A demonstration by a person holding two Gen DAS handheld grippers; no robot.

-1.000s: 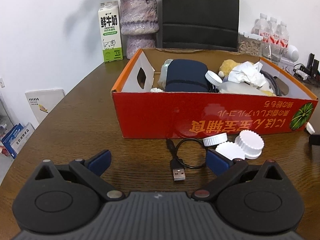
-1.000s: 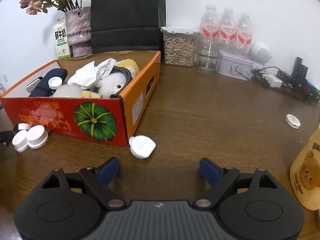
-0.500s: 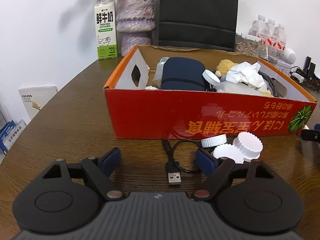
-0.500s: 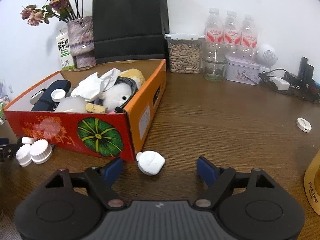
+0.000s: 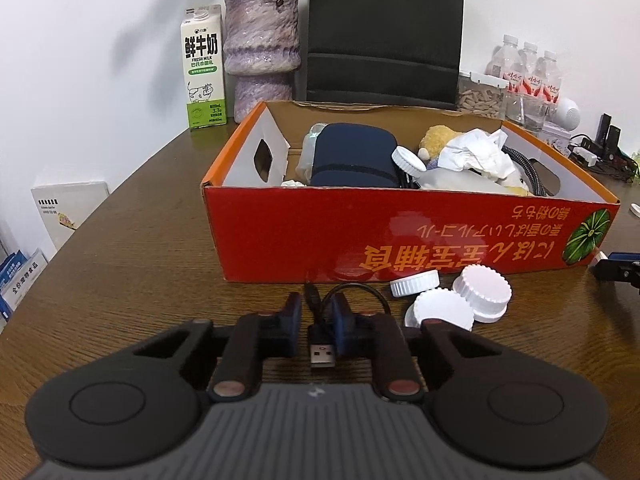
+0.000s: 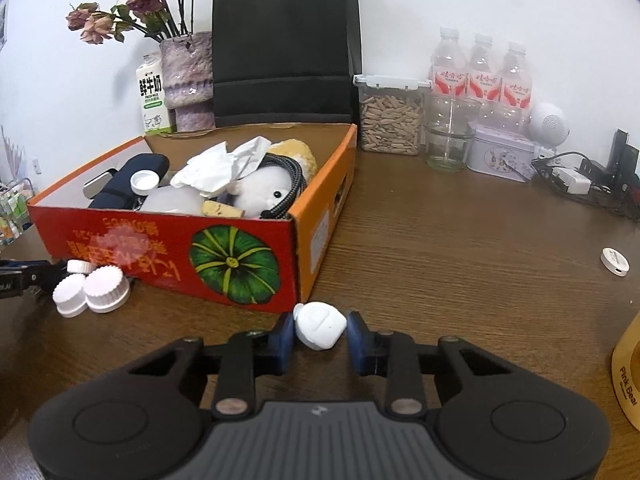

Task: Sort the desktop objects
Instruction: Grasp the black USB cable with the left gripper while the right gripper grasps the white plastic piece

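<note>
Slippage is my main worry. My left tool (image 5: 316, 320) has just been closing, its jaws now narrow around the black USB cable (image 5: 320, 334) on the desk (image 5: 132, 264); I judge the thin cord could slide out, or its trailing loop could drag the white caps (image 5: 460, 300) beside it. My right tool (image 6: 320, 336) has also just been closing onto the small white gadget (image 6: 319, 323) at the corner of the red box (image 6: 176, 256). Its rounded shell could squirt free or knock the cardboard on lifting.
</note>
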